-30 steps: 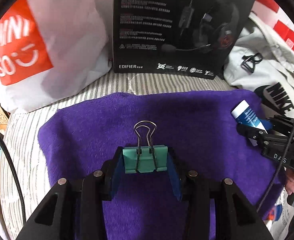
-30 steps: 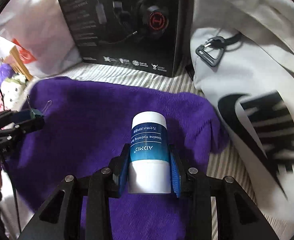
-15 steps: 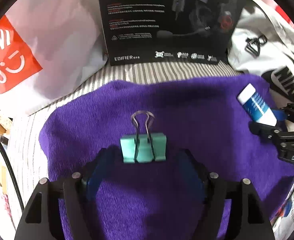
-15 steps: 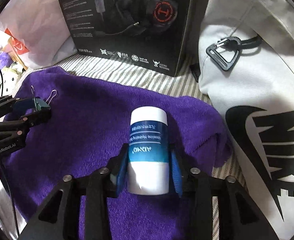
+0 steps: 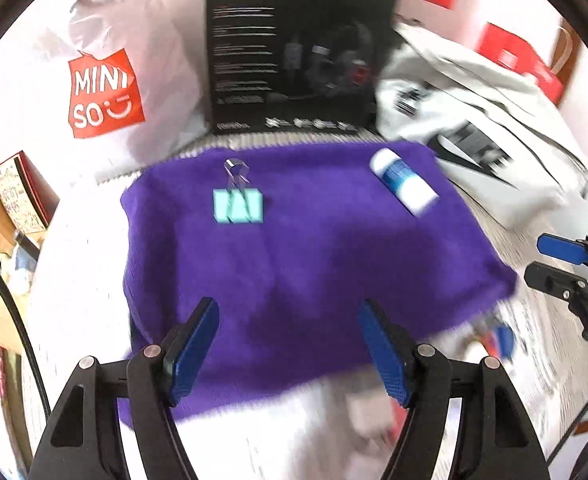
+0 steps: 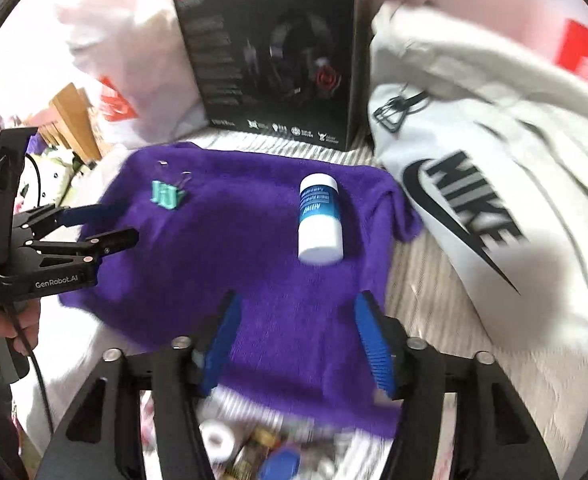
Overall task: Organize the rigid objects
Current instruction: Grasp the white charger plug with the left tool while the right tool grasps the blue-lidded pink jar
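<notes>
Both tools [image 5: 289, 354] [image 6: 300, 346] back, clip [image 5: 237, 205] beyond.

The towel [image 5: 314, 248] is a deep, even purple. On it, toward the black box [image 5: 294, 52], lies a mint-green binder clip [image 5: 237, 205] with silvery wire handles, and to the right of the clip a tube [image 6: 320, 216] — white at both ends, with a blue band carrying pale lettering. The sheet [image 6: 422, 296] under the towel is striped grey and white. The box has white print and a red-lit headset pictured on it. Left of the box sits a white bag [image 5: 105, 80] with an orange-red label in white letters; right of it, a pale grey bag [image 6: 494, 184] with black lettering. Both grippers — black frames — have blue pads [image 5: 195, 346].
</notes>
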`<state>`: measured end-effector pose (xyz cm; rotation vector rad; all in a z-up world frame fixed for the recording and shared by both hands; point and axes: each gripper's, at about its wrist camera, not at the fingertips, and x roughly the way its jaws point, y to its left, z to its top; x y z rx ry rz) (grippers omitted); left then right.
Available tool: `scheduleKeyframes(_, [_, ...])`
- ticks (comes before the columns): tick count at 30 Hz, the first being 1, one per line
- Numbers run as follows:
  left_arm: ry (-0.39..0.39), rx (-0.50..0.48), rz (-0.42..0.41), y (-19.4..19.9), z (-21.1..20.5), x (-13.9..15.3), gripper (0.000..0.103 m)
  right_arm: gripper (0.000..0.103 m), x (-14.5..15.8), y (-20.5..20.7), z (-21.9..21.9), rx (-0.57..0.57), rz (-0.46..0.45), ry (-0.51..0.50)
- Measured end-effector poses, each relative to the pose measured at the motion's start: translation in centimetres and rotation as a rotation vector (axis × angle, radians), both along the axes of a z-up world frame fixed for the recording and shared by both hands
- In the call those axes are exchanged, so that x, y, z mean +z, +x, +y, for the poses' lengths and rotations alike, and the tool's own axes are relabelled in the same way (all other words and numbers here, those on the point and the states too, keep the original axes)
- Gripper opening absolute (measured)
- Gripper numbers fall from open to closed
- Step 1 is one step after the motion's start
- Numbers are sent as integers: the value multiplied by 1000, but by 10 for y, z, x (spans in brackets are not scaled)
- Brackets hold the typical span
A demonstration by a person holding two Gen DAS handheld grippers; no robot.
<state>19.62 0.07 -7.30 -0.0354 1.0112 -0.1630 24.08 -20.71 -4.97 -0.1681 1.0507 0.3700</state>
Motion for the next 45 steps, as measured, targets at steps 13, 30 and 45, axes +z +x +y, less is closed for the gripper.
scheduleKeyframes(13, [15,-5,88,-48,-32,-42,70,61,-10,-131,-82,-206,71,113])
scheduleKeyframes(30, [78,-8,88,-46,-30,-62,52,61,-33,-161,-97,-255,106,119])
scheduleKeyframes(45, [77,-5,64,-52,-17,-60,26,61,-36,-115,-58,-214,51,129])
